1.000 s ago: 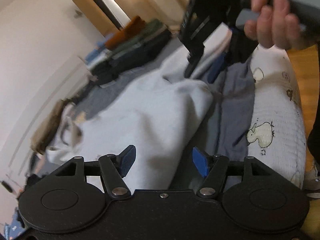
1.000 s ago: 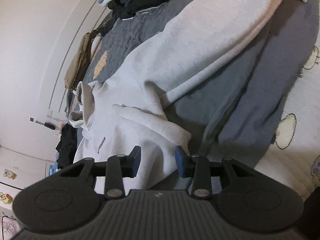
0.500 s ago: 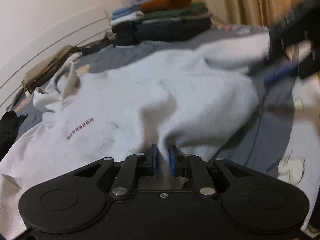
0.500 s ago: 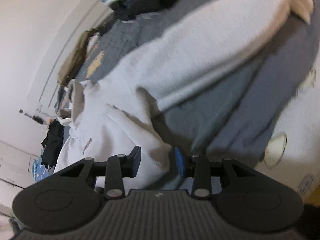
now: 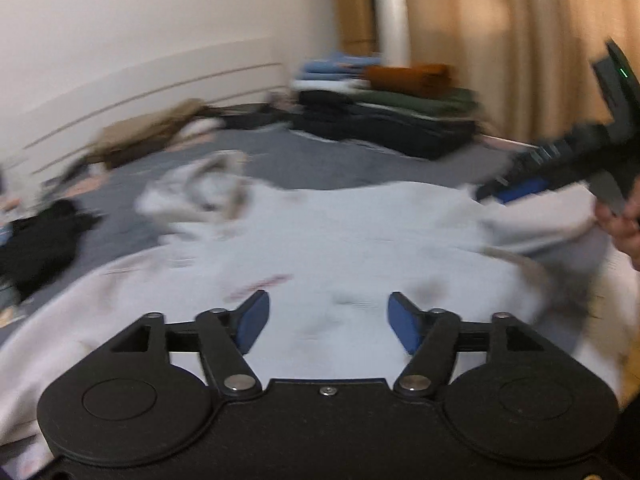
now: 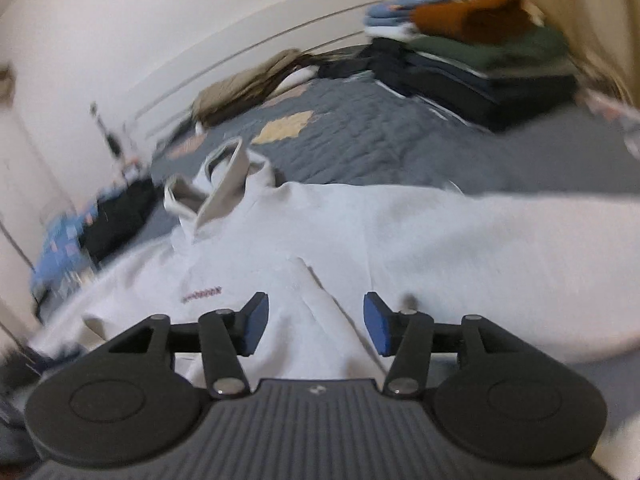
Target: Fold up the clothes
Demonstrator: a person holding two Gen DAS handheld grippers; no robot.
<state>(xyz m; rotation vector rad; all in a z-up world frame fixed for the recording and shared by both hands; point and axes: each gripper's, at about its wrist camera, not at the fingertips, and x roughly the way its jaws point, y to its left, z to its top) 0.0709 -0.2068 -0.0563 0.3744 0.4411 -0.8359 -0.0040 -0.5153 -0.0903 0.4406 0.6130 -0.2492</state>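
Observation:
A pale grey hooded sweatshirt (image 5: 340,240) lies spread front-up on the bed, with its hood (image 5: 204,188) toward the far side and small red lettering on the chest. My left gripper (image 5: 328,320) hangs open just above its lower front, nothing between the blue pads. In the right wrist view the same sweatshirt (image 6: 360,232) shows a folded flap of cloth running toward my right gripper (image 6: 312,322), which is open above it. The right gripper (image 5: 516,190) also appears at the right of the left wrist view, held by a hand (image 5: 624,224) over one sleeve.
A stack of folded clothes (image 6: 472,56) sits at the far right of the grey quilted bed (image 6: 360,136). A beige garment (image 6: 244,84) lies by the headboard. Dark clothes (image 5: 36,236) lie at the left. Curtains (image 5: 500,40) hang behind.
My left gripper was shut on the sweatshirt half a second ago and has let go and opened wide. Both cameras have swung level, and the sweatshirt now lies flatter. The right gripper has opened wider.

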